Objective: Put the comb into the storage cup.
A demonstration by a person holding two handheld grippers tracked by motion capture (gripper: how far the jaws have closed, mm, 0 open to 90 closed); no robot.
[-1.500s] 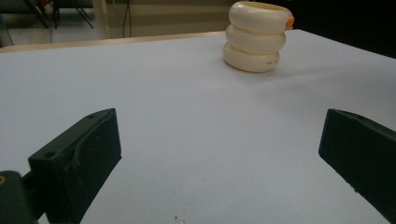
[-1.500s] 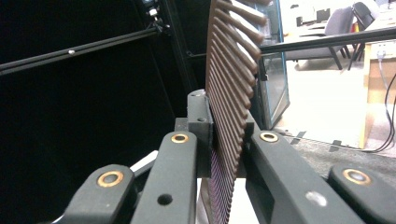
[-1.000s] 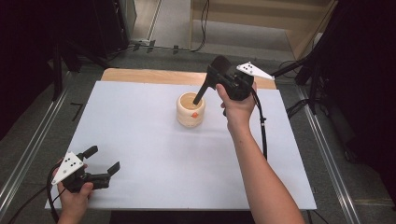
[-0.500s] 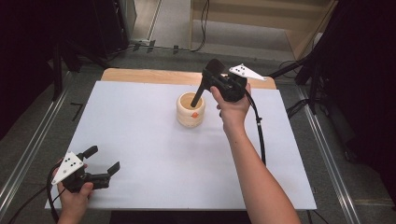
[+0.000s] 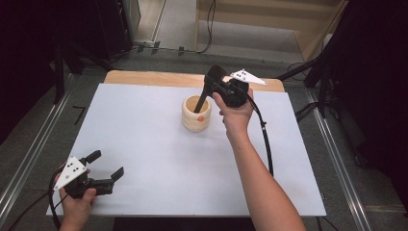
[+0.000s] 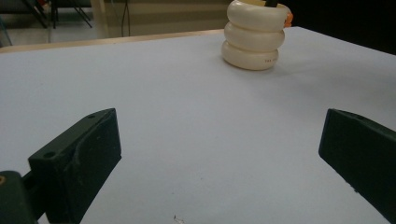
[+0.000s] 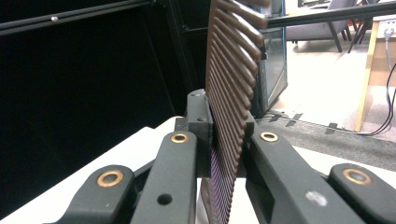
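Clearly the step in hand is putting the comb into the holder. From the high view, the right gripper [image 5: 208, 91] is tilted down over the cream holder [image 5: 196, 114], which stands on the white bench [image 5: 144, 144] a little behind its middle. Its jaws are closed on a dark comb [image 5: 202, 102] whose lower end dips inside the holder's mouth. A small orange thing [image 5: 200, 118] sits on the holder's front, at the rim; what it is I cannot tell. I judge the comb is nearly home: the next move calls for easing it a bit deeper, keeping it clear of the rim, then opening the jaws and lifting the hand straight up so the holder does not tip. The left gripper [image 5: 103, 166] rests at the near left corner of the bench, well apart from the holder, its jaws wide and empty. A black cable [image 5: 265, 144] trails along the right forearm; it could drag if the hand swings.

From the left gripper view, the two jaws stand far apart with only bare bench between them. The holder [image 6: 254, 37] shows as three stacked rings, upright, with the comb's dark end [image 6: 271, 3] poking from its top. Nothing lies between it and this gripper.

From the right gripper view, the jaws pinch the brown comb [image 7: 231, 93] flat between the pads, its teeth running up past the fingertips. Beyond are a dark frame and floor, nothing in the way.
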